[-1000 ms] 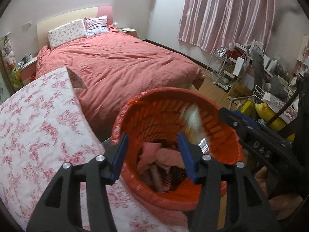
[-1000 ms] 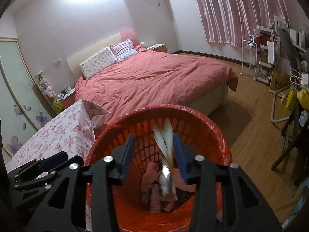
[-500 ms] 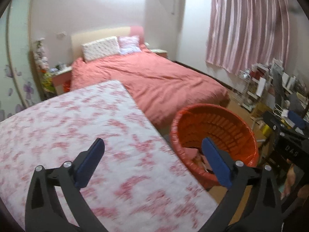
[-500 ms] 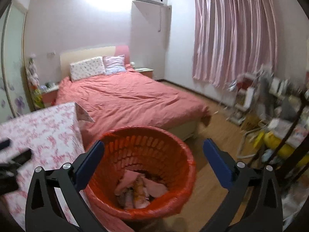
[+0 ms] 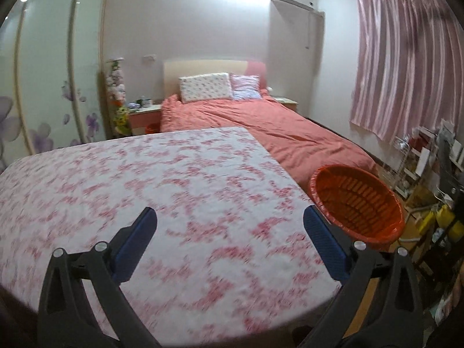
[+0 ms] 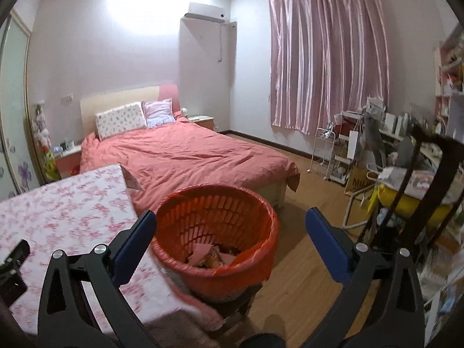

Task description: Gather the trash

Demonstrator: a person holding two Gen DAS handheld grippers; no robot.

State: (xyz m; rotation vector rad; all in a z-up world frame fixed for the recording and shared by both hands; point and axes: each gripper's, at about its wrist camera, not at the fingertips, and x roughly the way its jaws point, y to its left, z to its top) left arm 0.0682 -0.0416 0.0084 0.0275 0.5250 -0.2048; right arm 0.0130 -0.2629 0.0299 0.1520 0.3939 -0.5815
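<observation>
Both the left claw [image 5: 230, 245] and right claw [image 6: 230, 245] gape wide, holding nothing. The orange trash basket [image 6: 216, 226] sits just beyond the right claw, beside the floral surface [image 5: 145, 179]; a careless sweep could tip it.

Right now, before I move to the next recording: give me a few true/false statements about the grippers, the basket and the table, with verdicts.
1. The left gripper grips a wrapper. False: its jaws are wide open with nothing between them.
2. The right gripper is open and empty. True.
3. The orange basket is empty. False: scraps of trash lie at its bottom.
4. The basket stands beside the table with the floral tablecloth. True.
5. The curtain is drawn shut. True.
</observation>
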